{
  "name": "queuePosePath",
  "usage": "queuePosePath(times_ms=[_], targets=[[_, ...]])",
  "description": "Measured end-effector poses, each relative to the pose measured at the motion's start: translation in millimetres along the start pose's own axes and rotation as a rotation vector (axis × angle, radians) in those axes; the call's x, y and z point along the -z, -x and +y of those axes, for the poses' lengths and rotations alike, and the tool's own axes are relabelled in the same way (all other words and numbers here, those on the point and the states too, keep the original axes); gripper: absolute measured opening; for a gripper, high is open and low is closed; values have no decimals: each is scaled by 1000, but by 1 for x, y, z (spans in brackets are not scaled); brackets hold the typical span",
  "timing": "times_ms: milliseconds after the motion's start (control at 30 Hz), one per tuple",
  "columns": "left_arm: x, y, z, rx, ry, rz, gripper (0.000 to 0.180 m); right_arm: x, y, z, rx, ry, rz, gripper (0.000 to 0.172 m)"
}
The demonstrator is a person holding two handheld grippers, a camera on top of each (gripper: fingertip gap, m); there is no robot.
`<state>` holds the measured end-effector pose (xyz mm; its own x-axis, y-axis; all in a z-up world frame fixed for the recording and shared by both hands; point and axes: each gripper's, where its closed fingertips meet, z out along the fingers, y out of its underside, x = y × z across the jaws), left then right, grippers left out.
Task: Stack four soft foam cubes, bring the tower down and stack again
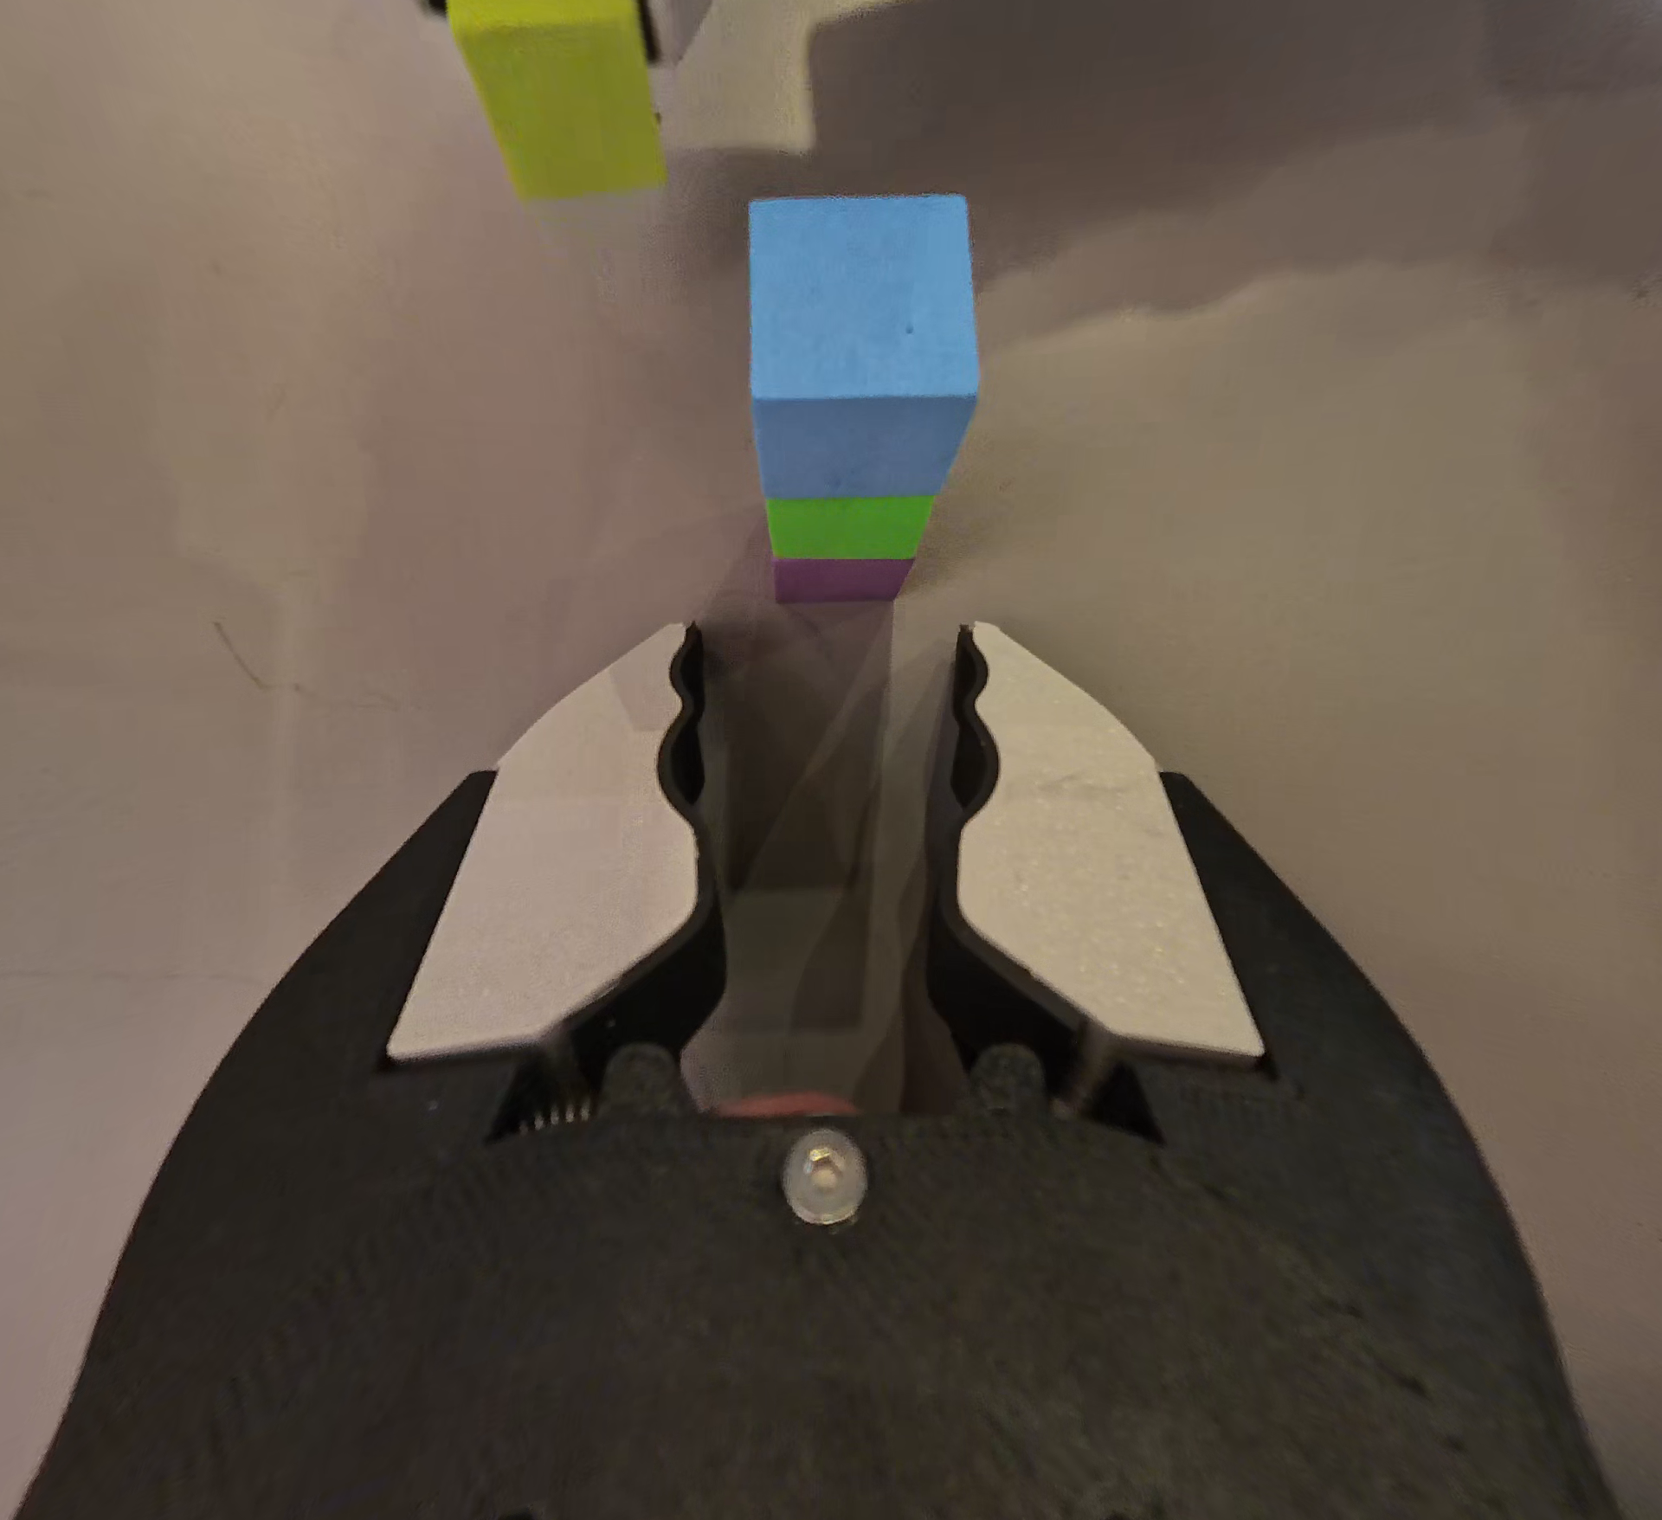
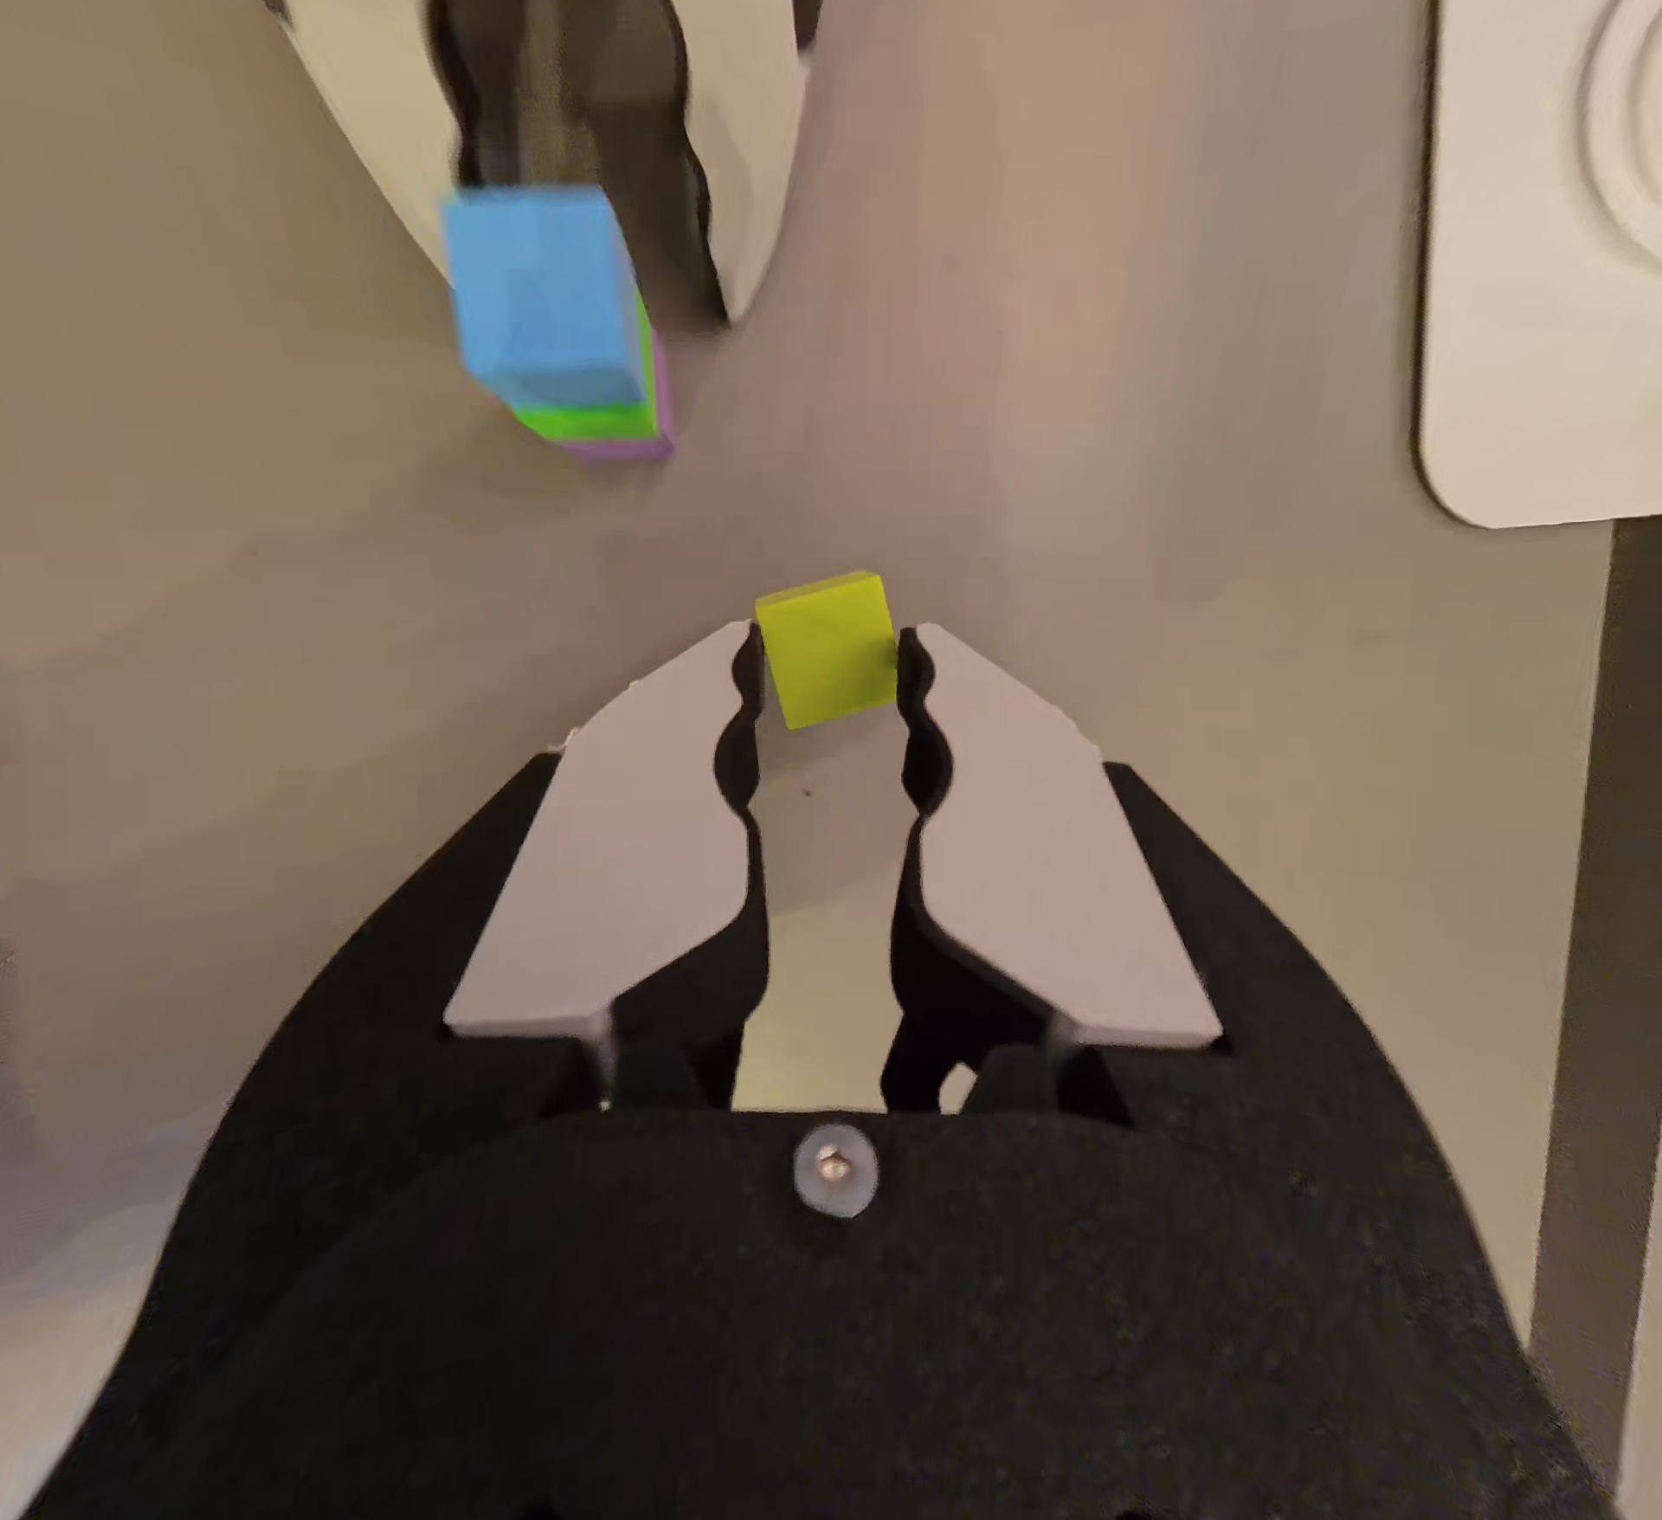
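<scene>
my right fingers (image 2: 827, 649) pinching a matte lime foam cube (image 2: 829, 649), left fingers (image 1: 832, 640) spread empty near the blue (image 1: 862, 308)-green (image 1: 850, 525)-purple (image 1: 844, 580) stack, smooth tabletop (image 1: 270, 488)

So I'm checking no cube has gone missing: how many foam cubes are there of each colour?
Blue cube: 1
Green cube: 1
Purple cube: 1
Yellow-green cube: 1
Total: 4

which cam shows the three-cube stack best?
Left wrist view: the stack stands sharp and centred, blue cube over green cube over purple cube. The right wrist view shows it blurred, off to the upper left, mostly its blue top.
</scene>
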<state>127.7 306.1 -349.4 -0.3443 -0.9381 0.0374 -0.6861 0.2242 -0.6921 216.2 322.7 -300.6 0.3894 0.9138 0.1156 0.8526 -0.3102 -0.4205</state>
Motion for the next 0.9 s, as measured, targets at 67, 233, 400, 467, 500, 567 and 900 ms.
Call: queuePosePath(times_ms=[67,233,400,467,500,567,900], targets=[[0,0,0,2,-1,2,53,14,9,-17,-33,-21,10,28],[0,0,0,1,-1,2,53,32,30,-48,-73,-23,44,28],[0,0,0,4,-2,4,53,30,41,-66,-108,-13,49,28],[0,0,0,5,-2,5,54,26,43,-69,-115,-5,49,28],[0,0,0,5,-2,6,54,24,43,-70,-123,-4,43,28],[0,0,0,6,-3,6,54,21,45,-73,-120,-4,37,28],[0,0,-1,12,-5,13,54,19,41,-73,-111,30,37,28]])
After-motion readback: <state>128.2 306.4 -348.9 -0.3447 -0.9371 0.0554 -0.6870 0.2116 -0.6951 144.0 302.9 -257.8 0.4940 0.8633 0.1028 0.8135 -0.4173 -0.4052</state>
